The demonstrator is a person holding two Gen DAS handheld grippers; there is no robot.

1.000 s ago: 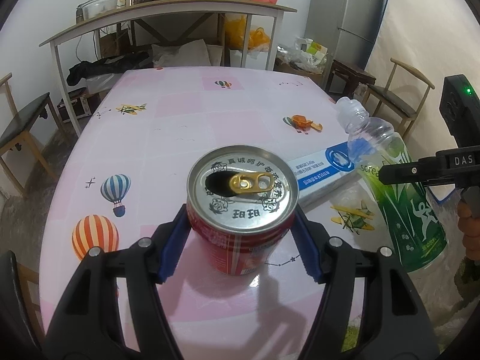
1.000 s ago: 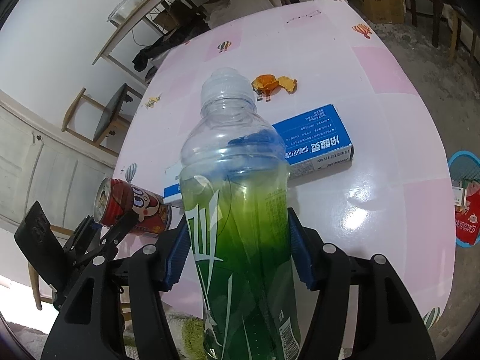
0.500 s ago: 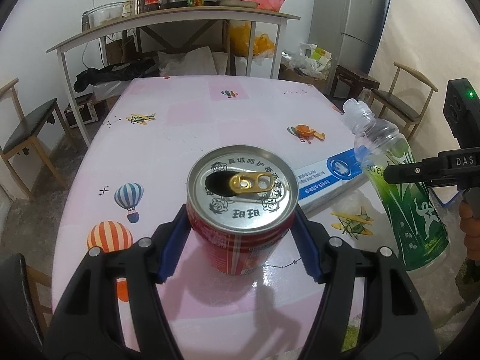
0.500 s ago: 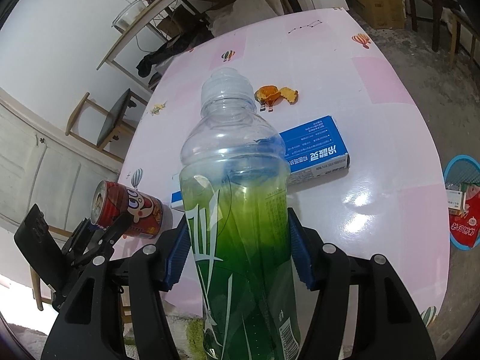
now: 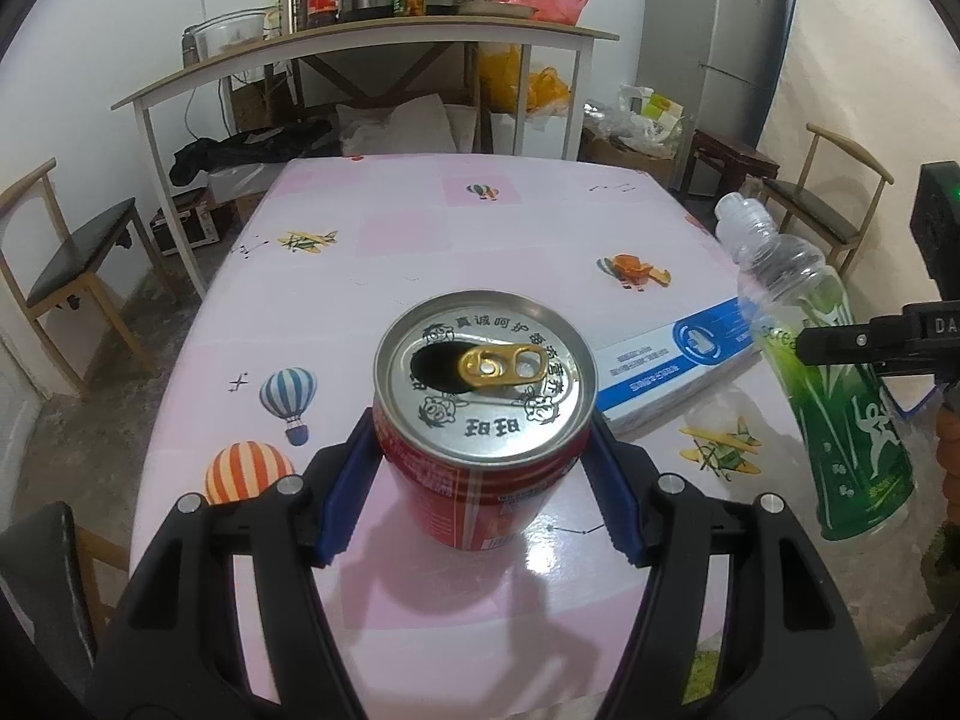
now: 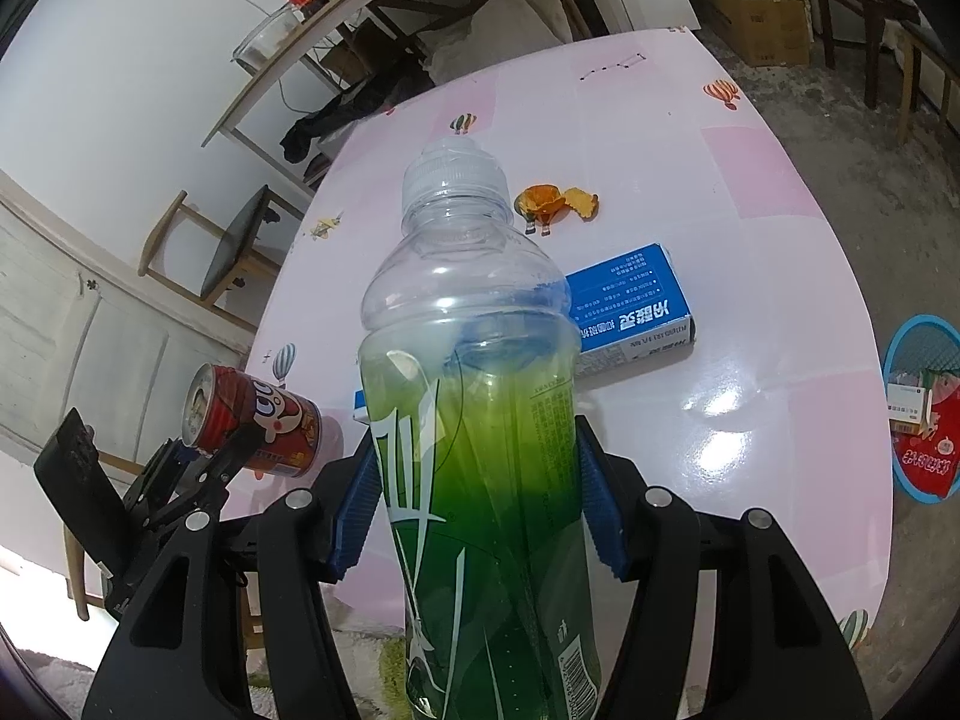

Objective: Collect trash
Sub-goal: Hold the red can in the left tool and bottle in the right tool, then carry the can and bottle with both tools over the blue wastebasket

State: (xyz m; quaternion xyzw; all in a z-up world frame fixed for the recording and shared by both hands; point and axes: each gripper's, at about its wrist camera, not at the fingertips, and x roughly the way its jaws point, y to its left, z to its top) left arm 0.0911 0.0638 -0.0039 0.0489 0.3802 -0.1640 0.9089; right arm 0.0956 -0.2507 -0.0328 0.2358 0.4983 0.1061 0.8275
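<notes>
Trash items are split between the two tools: the left gripper (image 5: 483,474) is clamped on the red can (image 5: 483,420), blue pads against its sides, top upward so any residue stays in, while the right gripper (image 6: 477,510) is clamped on the body of the capped green bottle (image 6: 474,420), both apparently raised clear of the pink table (image 5: 408,252). A blue box (image 6: 630,306) and orange peel (image 6: 555,201) lie on the table unclaimed. Judged from this, both loads go next to the blue bin (image 6: 921,408) on the floor at the right
</notes>
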